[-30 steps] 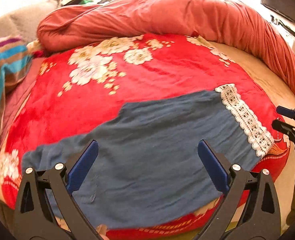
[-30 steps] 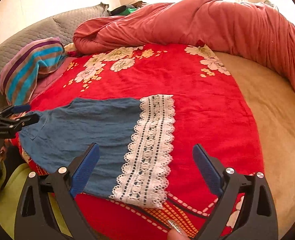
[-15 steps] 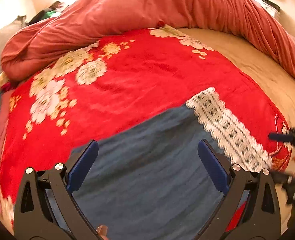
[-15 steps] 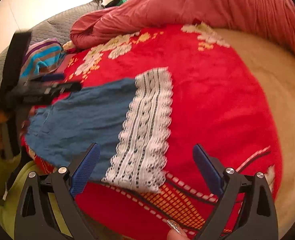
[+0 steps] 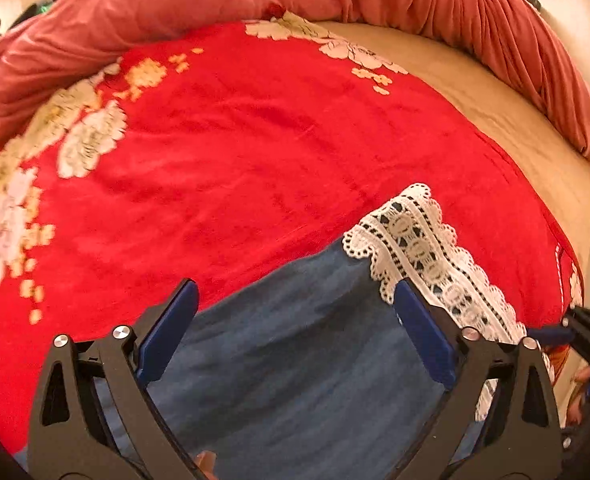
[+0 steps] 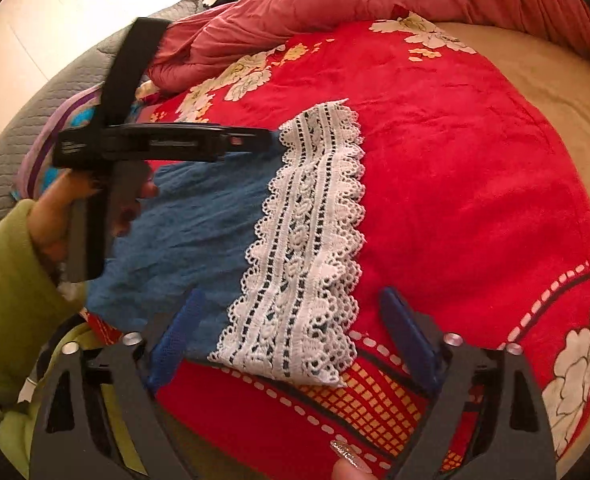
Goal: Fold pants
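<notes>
Blue pants (image 6: 199, 216) spread flat on red blanket (image 6: 455, 184), left of centre in the right wrist view, lower centre in the left wrist view. White lace hem (image 6: 307, 248) running top to bottom through the middle of the right view; in the left view, slanting from centre toward the lower right.

Left gripper (image 5: 295, 328) low over the blue cloth near the far corner of the hem, fingers spread wide, nothing between them. Seen from the right view, reaching in from the left edge toward the top of the lace. Contact with the cloth impossible to tell.

Right gripper (image 6: 291, 340) at the bottom of its frame, fingers spread wide, straddling the near end of the lace; not yet gripping.

Handling, as a judgement: thin, light, limp fabric, likely to sag and drape once lifted, no stiffness to hold a line. Lace open and holey, prone to snagging on a fingertip and to stretching if tugged. Plush blanket beneath likely to drag on the cloth, so lifting safer than sliding. Best holds: the two hem corners, far one for the left, near one for the right, biting lace and blue cloth together, both layers if doubled. Risk of pinching blanket along with the pants, given how flat everything lies.
</notes>
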